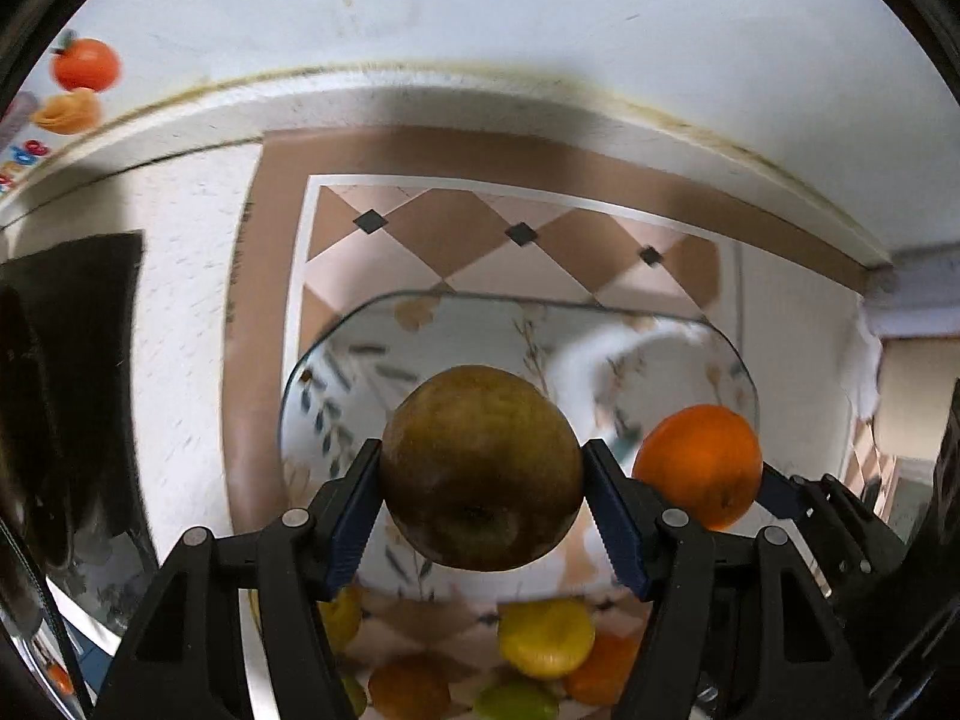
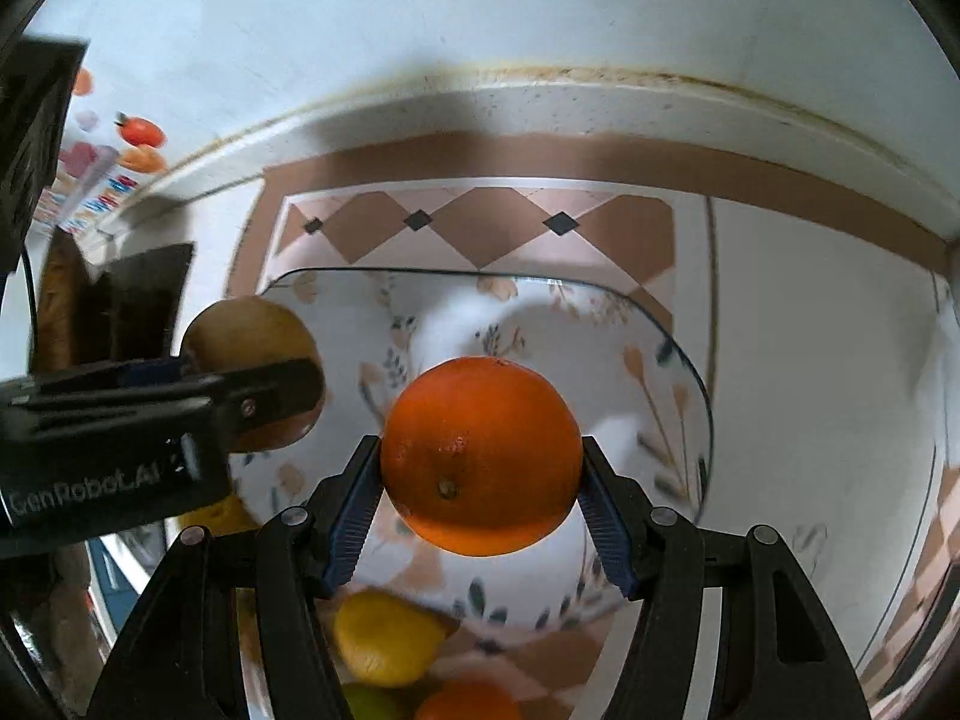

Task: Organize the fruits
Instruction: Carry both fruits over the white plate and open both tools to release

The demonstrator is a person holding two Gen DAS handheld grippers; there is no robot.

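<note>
Fruit in transit, both grippers loaded. Left gripper [image 1: 482,495]: jaws spread wide to fruit width and closed on a brownish-green apple [image 1: 482,468], blue pads bearing on its two sides, fruit sitting forward betw. the tips, stem-end dimple facing the cam. Right gripper [image 2: 481,495]: same condition, jaws wide and clamped on an orange [image 2: 482,456], pads on both flanks. The two grippers are side by side; in left wrist view the orange shows just to the right of the left jaws, and in right wrist view the apple sits to the left of the right jaws. Ahead of and below both sets of jaws: a glass plate w/ floral print [image 2: 690,360]; the part of it in view carries no fruit, though the near portion is hidden by the held items. Under the jaws, toward the cam: a loose group of remaining fruit, incl. a yellow one [image 1: 546,639], a green one [image 1: 516,701] and at least one more orange-coloured piece; exact count cannot be told, fingers block part of it. Surface beneath is tiled; whether tabletop or floor cannot be told. Assessment: task looks early to mid-stage. Two pieces picked, none confirmed placed; plate is the likely destination. Outstanding: set down both held pieces, then move the remaining group.
</note>
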